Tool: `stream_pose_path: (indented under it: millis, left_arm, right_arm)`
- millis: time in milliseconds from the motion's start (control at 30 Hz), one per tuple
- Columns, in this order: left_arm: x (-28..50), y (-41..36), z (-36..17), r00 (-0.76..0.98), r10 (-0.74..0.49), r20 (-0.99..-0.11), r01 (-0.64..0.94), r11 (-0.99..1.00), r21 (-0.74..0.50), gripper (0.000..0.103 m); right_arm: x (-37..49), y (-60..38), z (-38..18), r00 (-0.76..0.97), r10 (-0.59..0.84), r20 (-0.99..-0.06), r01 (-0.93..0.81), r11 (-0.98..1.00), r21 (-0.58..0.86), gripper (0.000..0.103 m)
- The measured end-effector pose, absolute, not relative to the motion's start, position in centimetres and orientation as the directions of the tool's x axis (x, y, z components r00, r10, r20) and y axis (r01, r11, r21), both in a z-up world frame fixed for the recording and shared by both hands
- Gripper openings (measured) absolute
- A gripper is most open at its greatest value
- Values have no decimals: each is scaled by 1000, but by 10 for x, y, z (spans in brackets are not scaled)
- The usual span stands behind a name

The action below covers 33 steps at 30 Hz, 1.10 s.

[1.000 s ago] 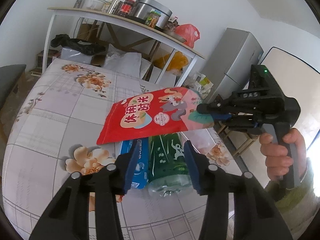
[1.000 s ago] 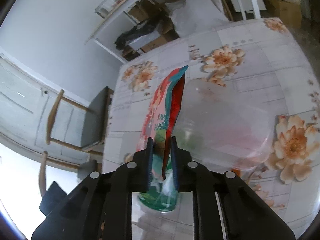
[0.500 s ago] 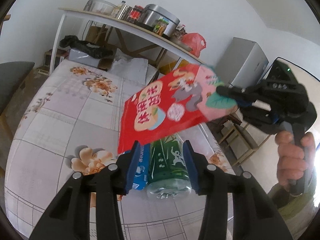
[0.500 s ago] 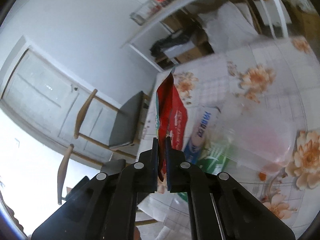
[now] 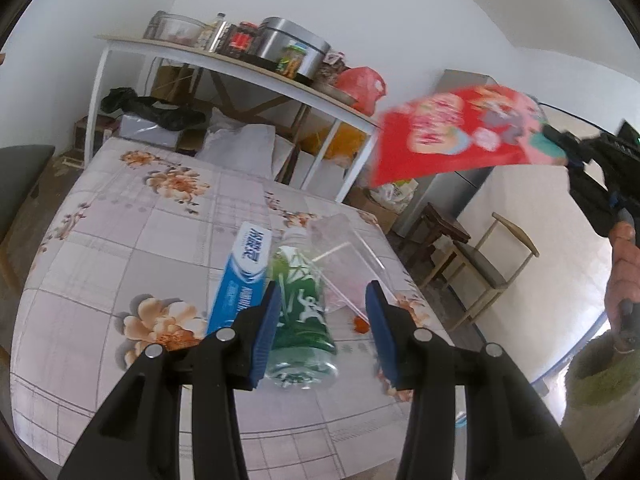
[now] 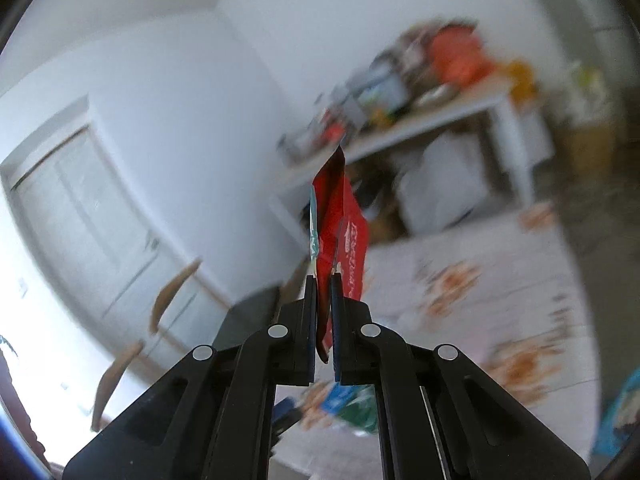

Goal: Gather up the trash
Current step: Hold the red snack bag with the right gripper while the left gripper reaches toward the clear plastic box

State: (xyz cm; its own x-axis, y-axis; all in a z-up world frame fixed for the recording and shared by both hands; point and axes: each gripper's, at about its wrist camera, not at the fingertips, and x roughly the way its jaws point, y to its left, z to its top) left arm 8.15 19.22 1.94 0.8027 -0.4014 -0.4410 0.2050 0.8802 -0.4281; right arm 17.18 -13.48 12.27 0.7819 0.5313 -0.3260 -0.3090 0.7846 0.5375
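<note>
Red snack bag (image 6: pixel 334 236) pinched in right hand-held gripper (image 6: pixel 323 312).

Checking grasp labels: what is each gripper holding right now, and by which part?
Right gripper: shut on the red snack bag, pinched at one end edge, bag clear of the table. Left gripper: open, holding nothing; the green bottle lies on the table beyond its fingers.

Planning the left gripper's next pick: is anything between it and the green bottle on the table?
Nothing visible. The left gripper hangs open above the green bottle; the blue box lies alongside, the clear bag just beyond.
</note>
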Motion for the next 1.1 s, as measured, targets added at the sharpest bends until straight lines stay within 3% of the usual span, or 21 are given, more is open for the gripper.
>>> stream_pose_path:
  millis: [133, 267, 367, 433, 700, 800, 867, 900, 1000, 1100]
  left_arm:
    - [78, 177, 22, 793, -430, -432, 246, 874, -419, 43]
    - [75, 157, 21, 765, -477, -432, 302, 859, -413, 43]
    - [76, 138, 18, 732, -511, -451, 348, 849, -397, 43]
    - [76, 119, 14, 695, -541, -473, 391, 837, -383, 43]
    - [91, 43, -10, 578, -607, -546, 509, 791, -340, 42]
    - [101, 23, -25, 534, -613, -583, 526, 780, -339, 36]
    - [106, 14, -39, 490, -621, -612, 527, 770, -360, 31]
    - [108, 12, -45, 476, -620, -624, 523, 770, -366, 30]
    - [111, 5, -55, 453, -606, -654, 521, 775, -358, 26]
    - [113, 2, -61, 451, -582, -677, 519, 788, -331, 25]
  right_arm:
    - [153, -194, 99, 862, 382, -332, -124, 796, 593, 6]
    - [149, -233, 29, 828, 302, -472, 91, 759, 645, 6]
    - [144, -253, -39, 748, 328, -577, 235, 683, 692, 6]
    - [131, -263, -71, 716, 358, -599, 291, 627, 723, 6]
    - [100, -250, -117, 604, 475, -640, 350, 563, 749, 9]
    - [92, -239, -115, 546, 511, -663, 321, 604, 730, 17]
    - [88, -225, -116, 459, 505, -731, 276, 701, 658, 35]
    - [83, -222, -118, 409, 486, -772, 252, 753, 608, 51]
    - [79, -228, -108, 357, 433, -828, 193, 833, 519, 57]
    - [86, -253, -87, 417, 406, -813, 184, 838, 513, 61]
